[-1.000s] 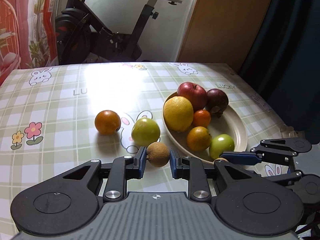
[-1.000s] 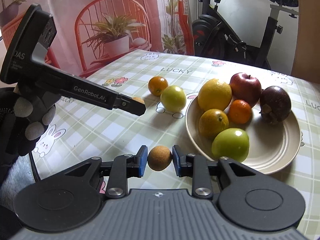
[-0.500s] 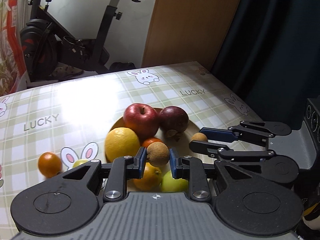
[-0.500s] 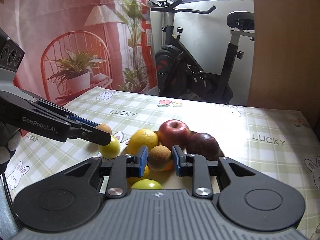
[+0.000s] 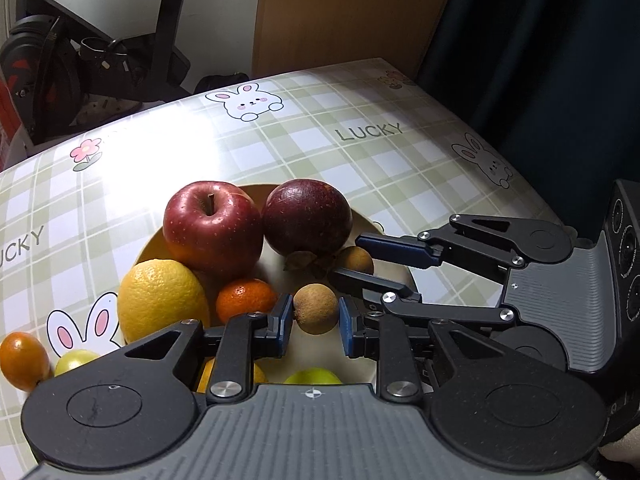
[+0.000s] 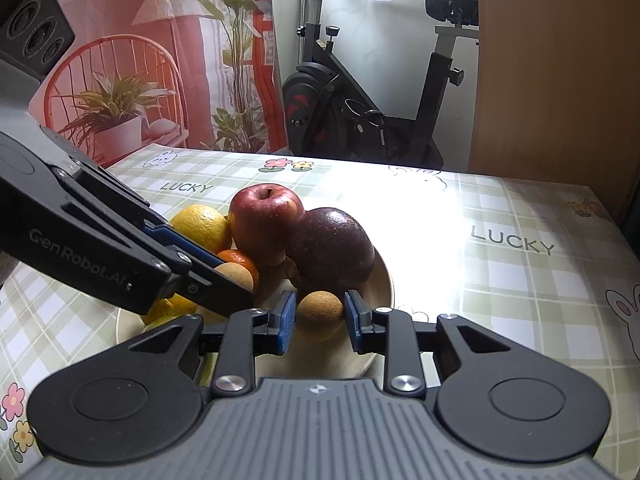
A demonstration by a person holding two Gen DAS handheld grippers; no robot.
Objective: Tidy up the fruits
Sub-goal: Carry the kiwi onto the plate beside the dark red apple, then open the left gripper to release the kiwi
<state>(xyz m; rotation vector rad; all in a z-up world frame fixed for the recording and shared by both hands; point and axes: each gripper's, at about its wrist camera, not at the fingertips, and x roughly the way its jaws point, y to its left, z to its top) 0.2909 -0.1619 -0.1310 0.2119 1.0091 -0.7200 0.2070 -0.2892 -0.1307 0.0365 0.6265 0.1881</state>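
Observation:
My left gripper (image 5: pixel 315 318) is shut on a small brown round fruit (image 5: pixel 316 309) and hangs over the middle of the cream plate (image 5: pixel 148 246). My right gripper (image 6: pixel 320 318) is shut on a second small brown fruit (image 6: pixel 320 316) over the plate's right side (image 6: pixel 388 280). Each gripper shows in the other's view: the right gripper (image 5: pixel 354 258) and the left gripper (image 6: pixel 236 276). On the plate lie a red apple (image 5: pixel 212 228), a dark purple fruit (image 5: pixel 308 216), a yellow citrus (image 5: pixel 162 300), a mandarin (image 5: pixel 244 300) and a green fruit (image 5: pixel 312 376).
An orange (image 5: pixel 22 358) and a green fruit (image 5: pixel 76 360) lie on the checked tablecloth left of the plate. The table's right edge (image 5: pixel 532 196) borders a dark curtain. An exercise bike (image 6: pixel 360 92) and a wooden panel (image 6: pixel 552 68) stand behind the table.
Both grippers have moved from the table in front of the plate to above it, each still gripping its brown fruit. They now stand close together over the plate.

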